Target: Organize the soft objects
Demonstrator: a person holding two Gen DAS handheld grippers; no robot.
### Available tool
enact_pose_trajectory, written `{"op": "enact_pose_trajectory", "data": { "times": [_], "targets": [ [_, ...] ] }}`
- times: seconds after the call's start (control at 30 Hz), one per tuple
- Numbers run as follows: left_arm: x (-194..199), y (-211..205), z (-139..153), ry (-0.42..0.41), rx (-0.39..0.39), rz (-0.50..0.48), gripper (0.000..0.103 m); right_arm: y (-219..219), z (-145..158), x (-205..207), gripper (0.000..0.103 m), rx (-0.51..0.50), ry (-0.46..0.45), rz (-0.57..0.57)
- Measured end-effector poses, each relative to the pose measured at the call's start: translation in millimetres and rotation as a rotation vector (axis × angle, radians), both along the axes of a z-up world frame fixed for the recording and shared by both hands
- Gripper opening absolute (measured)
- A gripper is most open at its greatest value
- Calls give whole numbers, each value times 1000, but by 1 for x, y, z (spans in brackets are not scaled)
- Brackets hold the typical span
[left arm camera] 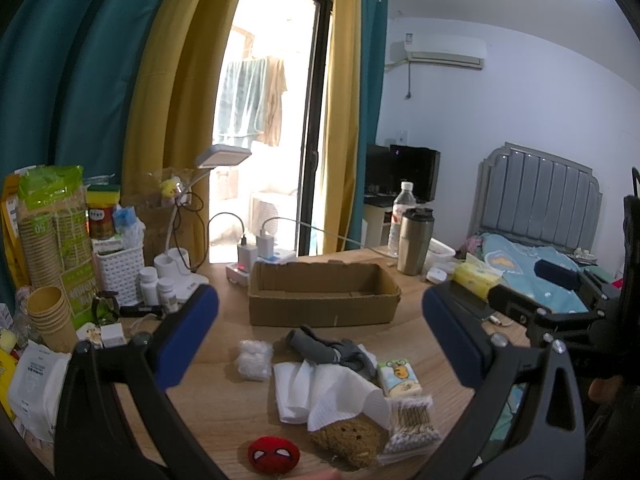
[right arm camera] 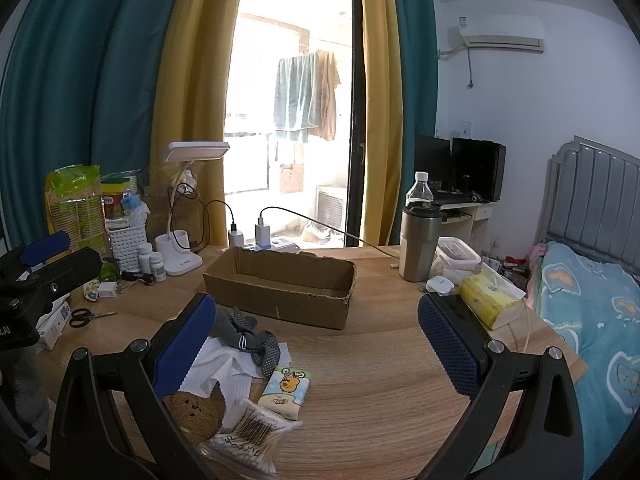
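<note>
Nearest the lens in the left wrist view, the left gripper (left arm camera: 320, 312) hung above the wooden table (left arm camera: 224, 412) with its 2 blue-padded jaws spread wide and nothing between them. The soft things lay in a loose pile in the lower centre of that frame, below and between the jaws: a red plush ball (left arm camera: 273, 453) at the bottom edge, a brown plush toy (left arm camera: 347, 440) just right of it and partly under a white paper towel (left arm camera: 320, 392), a bag of cotton swabs (left arm camera: 412, 420) touching the toy's right side, a small tissue pack (left arm camera: 399, 376), a grey sock (left arm camera: 328, 350) lying across the towel's far edge with its long axis running left to right, and a wad of clear wrap (left arm camera: 253, 359) a little apart on the left.

The right gripper (right arm camera: 316, 320), jaws likewise wide apart and empty, had the same pile in the lower left of its frame, mostly beneath its left finger; so the left gripper sat more squarely over the pile and looked the better placed to drop onto it.

Farther up, in mid-frame, the open cardboard box (left arm camera: 324, 308) stood empty, its long side facing both grippers, directly beyond the pile. It was probably the destination, reached by a straight forward carry.
</note>
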State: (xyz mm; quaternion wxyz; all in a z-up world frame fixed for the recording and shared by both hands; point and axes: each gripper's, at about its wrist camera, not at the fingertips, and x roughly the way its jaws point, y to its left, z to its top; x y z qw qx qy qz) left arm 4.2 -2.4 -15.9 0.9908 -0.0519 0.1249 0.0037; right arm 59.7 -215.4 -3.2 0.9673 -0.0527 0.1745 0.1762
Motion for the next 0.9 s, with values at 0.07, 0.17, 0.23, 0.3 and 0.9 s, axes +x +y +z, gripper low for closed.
{"op": "enact_pose_trajectory", "data": {
  "times": [0.07,0.17,0.23,0.3,0.9],
  "targets": [
    [0,0,0,0,-1,0,103,0,0,0,103,0,0,1],
    [0,0,0,1,-1,1,103,0,0,0,103,-1,0,1],
    [0,0,-1,4,-4,2,103,0,-1,1,103,0,3,1],
    [0,0,-1,6,-7,3,103,0,-2,1,103,0,4,3],
    [20,10,-35,103,-29,14,103,16,-34,17,103,-23,96,29]
  ]
}}
